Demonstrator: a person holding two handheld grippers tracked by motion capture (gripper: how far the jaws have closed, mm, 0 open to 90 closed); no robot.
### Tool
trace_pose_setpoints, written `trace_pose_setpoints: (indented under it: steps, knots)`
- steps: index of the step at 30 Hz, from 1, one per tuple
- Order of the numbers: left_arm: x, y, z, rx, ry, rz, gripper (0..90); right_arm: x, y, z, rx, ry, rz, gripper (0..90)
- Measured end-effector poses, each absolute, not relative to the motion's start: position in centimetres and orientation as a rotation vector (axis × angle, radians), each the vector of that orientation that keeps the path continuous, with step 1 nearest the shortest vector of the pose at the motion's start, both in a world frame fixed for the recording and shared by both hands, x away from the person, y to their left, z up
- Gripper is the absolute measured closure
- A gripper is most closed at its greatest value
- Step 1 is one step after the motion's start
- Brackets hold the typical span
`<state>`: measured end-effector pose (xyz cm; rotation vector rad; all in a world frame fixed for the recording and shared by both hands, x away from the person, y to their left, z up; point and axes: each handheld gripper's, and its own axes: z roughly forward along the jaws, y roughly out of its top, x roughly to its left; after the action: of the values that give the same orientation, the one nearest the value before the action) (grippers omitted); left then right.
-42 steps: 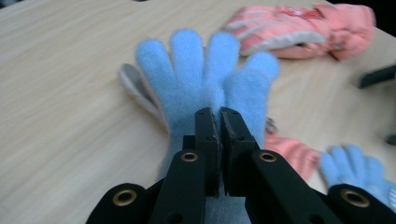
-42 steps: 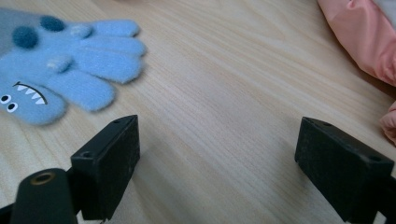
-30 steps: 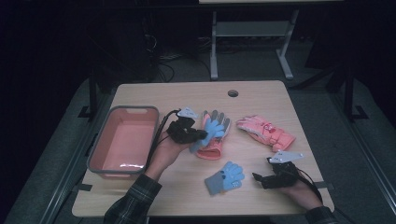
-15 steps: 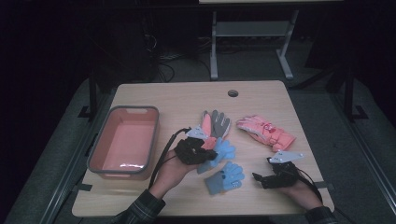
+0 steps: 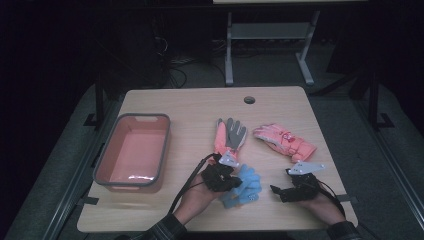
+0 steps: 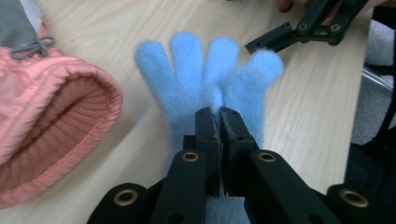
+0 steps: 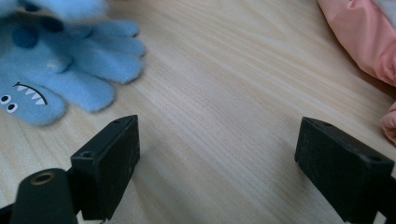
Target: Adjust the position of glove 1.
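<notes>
My left gripper [image 6: 219, 117] is shut on a fluffy blue glove [image 6: 205, 79], pinching it near the palm, fingers pointing away. In the high view this left gripper [image 5: 231, 181] holds the glove [image 5: 246, 179] partly over a second blue glove [image 5: 236, 199] near the table's front. That second glove [image 7: 56, 79] has a toothy face on it. My right gripper [image 7: 224, 149] stands open over bare wood, just right of the blue gloves; it also appears in the high view [image 5: 278, 191] and the left gripper view [image 6: 280, 37].
A grey and orange glove [image 5: 231, 134] lies mid-table, its pink ribbed cuff [image 6: 51, 126] close to my left jaws. A pink mitten [image 5: 285, 142] lies to the right. A pink tray [image 5: 142, 118] with a grey rim sits at the left.
My left gripper has carried the blue glove from beside the grey and orange glove toward the front, over the other blue glove. The right gripper has stayed put.
</notes>
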<state>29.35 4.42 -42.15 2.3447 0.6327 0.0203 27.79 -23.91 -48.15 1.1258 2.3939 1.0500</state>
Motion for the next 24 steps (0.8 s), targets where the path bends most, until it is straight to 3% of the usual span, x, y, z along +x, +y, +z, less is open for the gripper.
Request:
trace_pose_setpoints:
  steps: [9, 13, 19, 24]
  knots:
    - [29.3, 3.6, -43.3, 2.361, 0.639, 0.005, 77.6, 27.8, -23.9, -48.1, 1.124, 2.397, 1.051, 13.4]
    - [29.2, 3.6, -43.4, 2.372, 0.61, 0.005, 62.7, 27.8, -23.9, -48.1, 1.123, 2.397, 1.05, 13.5]
    - [29.2, 3.4, -43.7, 2.4, 0.491, 0.091, 29.6, 27.9, -23.9, -48.1, 1.12, 2.398, 1.05, 13.4]
    - [29.3, 2.6, -44.7, 2.455, 0.45, 0.079, 18.4, 27.9, -23.9, -48.1, 1.118, 2.398, 1.05, 13.5]
